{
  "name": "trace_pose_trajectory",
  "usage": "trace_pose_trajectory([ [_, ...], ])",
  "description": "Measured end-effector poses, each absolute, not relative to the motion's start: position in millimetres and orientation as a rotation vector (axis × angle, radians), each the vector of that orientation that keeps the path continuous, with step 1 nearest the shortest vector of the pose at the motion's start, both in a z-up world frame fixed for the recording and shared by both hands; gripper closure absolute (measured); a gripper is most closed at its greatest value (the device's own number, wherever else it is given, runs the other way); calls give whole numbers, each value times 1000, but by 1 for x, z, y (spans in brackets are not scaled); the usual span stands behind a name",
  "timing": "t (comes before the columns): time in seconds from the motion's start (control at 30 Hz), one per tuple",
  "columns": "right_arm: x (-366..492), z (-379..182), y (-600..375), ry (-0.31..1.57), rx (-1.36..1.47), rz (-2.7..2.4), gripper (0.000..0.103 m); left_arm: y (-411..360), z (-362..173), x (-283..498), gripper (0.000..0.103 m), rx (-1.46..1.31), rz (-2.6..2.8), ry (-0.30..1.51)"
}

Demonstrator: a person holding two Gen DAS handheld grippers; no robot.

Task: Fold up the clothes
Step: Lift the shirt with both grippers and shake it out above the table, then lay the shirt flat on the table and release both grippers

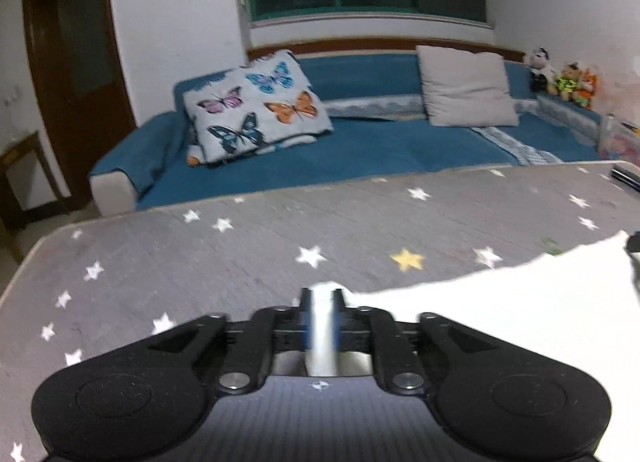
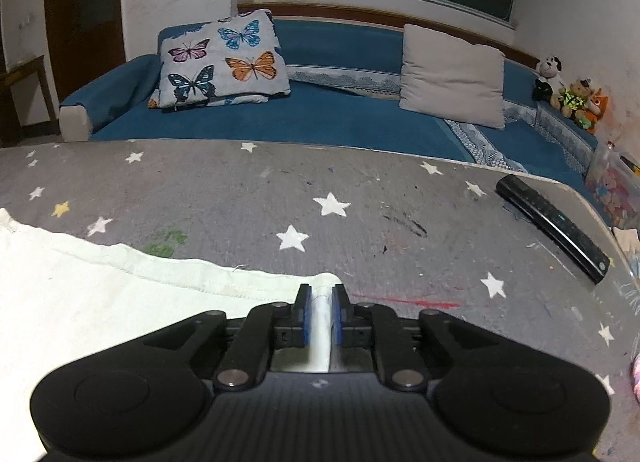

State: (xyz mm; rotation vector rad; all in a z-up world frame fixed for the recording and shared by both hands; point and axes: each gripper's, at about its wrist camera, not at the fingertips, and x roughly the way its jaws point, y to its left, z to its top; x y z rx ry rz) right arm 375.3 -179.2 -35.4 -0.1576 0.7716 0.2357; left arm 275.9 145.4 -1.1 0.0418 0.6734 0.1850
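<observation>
A white cloth (image 2: 100,294) is seen spread on the near part of a star-patterned tabletop (image 2: 360,198), its stitched far edge running left to right, which appears to be its long axis. One corner is pinched in the closed left gripper (image 1: 322,296), the other in the closed right gripper (image 2: 321,291), so that the cloth is held at both ends of that edge. The left view is blurred, and how much fabric is caught there cannot be judged with certainty. The cloth is judged to be light, soft and limp: it would sag between the grippers if lifted and is best taken at the hemmed corners, where the stitching gives a firmer hold. A black remote (image 2: 554,222) is seen lying at the far right of the tabletop, well apart from the cloth. A blue sofa (image 2: 320,118) with a butterfly cushion (image 2: 222,58) is seen beyond.
</observation>
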Motion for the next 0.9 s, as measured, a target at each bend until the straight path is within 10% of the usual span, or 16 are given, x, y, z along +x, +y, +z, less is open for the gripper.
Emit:
trace_pose_trajectory([
  [0.2, 351, -27, -188, 816, -124, 296, 73, 141, -17, 271, 54, 45, 188, 733],
  [0.33, 344, -34, -188, 846, -145, 301, 75, 144, -24, 274, 93, 54, 189, 728],
  [0.43, 347, -38, -188, 833, -129, 303, 94, 143, -27, 277, 100, 103, 202, 708],
  [0.9, 362, -24, -178, 805, -124, 318, 91, 153, -13, 267, 95, 110, 250, 689],
])
